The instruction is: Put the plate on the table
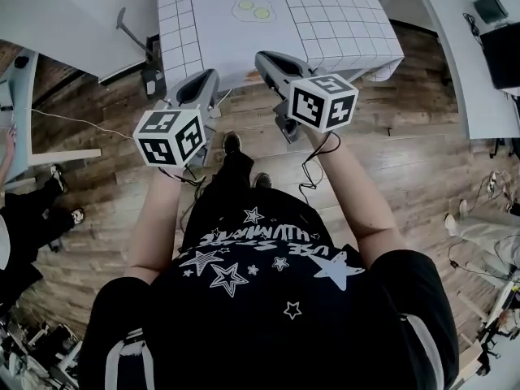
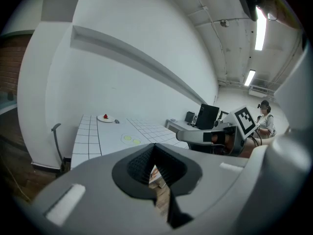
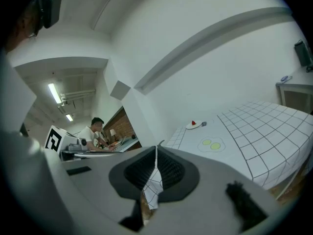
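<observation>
A small white plate (image 2: 105, 117) with a red item on it sits at the far end of the table (image 1: 187, 31), which is covered in a white gridded cloth. The plate (image 3: 193, 125) also shows in the right gripper view and is out of the head view. Nearer lies a pale mat with two yellow-green circles (image 1: 253, 9). My left gripper (image 1: 205, 78) and right gripper (image 1: 270, 58) hover side by side just short of the table's near edge. In the gripper views the left gripper (image 2: 155, 148) and the right gripper (image 3: 156, 151) are both shut and hold nothing.
A small dark object (image 3: 204, 124) lies beside the plate. A grey chair (image 1: 130, 31) stands left of the table. A long white desk (image 1: 463, 47) runs along the right, with a monitor (image 2: 208, 115). A person's legs (image 1: 41, 205) show at the left, another person sits at a desk (image 3: 93, 133).
</observation>
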Demonstrator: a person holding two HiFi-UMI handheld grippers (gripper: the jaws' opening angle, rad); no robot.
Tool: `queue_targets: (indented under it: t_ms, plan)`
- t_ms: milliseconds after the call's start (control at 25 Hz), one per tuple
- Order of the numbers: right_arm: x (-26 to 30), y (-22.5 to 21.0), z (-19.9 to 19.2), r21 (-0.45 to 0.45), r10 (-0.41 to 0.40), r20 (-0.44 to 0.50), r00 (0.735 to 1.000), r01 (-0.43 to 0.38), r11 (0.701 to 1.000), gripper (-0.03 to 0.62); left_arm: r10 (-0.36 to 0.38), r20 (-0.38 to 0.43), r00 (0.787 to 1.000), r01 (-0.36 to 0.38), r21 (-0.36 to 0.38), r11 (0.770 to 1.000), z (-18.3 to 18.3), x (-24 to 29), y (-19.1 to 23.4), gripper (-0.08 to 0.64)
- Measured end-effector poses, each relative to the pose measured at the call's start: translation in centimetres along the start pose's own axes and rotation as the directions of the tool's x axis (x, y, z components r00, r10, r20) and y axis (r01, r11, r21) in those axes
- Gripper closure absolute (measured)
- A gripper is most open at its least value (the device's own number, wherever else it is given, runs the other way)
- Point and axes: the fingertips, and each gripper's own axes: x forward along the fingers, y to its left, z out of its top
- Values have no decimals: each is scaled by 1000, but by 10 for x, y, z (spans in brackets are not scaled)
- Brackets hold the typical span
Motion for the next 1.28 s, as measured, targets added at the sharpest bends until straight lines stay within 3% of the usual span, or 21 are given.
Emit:
queue_targets:
  t_ms: [80, 160, 320, 440, 720, 920, 1040, 1280]
  plan:
    - [1, -51, -17, -29, -11, -12, 1000, 11, 1000, 574, 5, -20, 1000, -6, -24, 1000, -22, 43, -2, 551]
    - [4, -76, -37, -56, -21, -30, 999, 19, 998, 574, 16, -41, 999, -17, -38, 999, -42, 61, 0, 551]
    - [10, -29, -66, -107, 4, -74, 997, -11, 994, 574, 32, -34, 999, -32, -25, 999, -59, 10, 8, 551]
    - [12, 8, -67, -152, 1, -80, 997, -13, 988, 574, 35, -25, 999, -35, -21, 999, -57, -26, 11, 551]
    - [26, -29, -78, -187, -46, -99, 994, 27, 982, 574, -2, -37, 999, 0, -60, 998, -73, 14, 26, 551]
    - [41, -6, -70, -166, -132, -7, 991, 129, 978, 574, -52, -49, 997, 45, -120, 992, -82, -15, 59, 551]
    - [51, 14, -59, -132, -174, 75, 982, 183, 974, 574, -71, -39, 997, 66, -109, 992, -79, -37, 79, 551]
    - [64, 54, -53, -147, -236, 136, 962, 255, 956, 575, -101, 0, 995, 101, -89, 991, -69, -74, 108, 551]
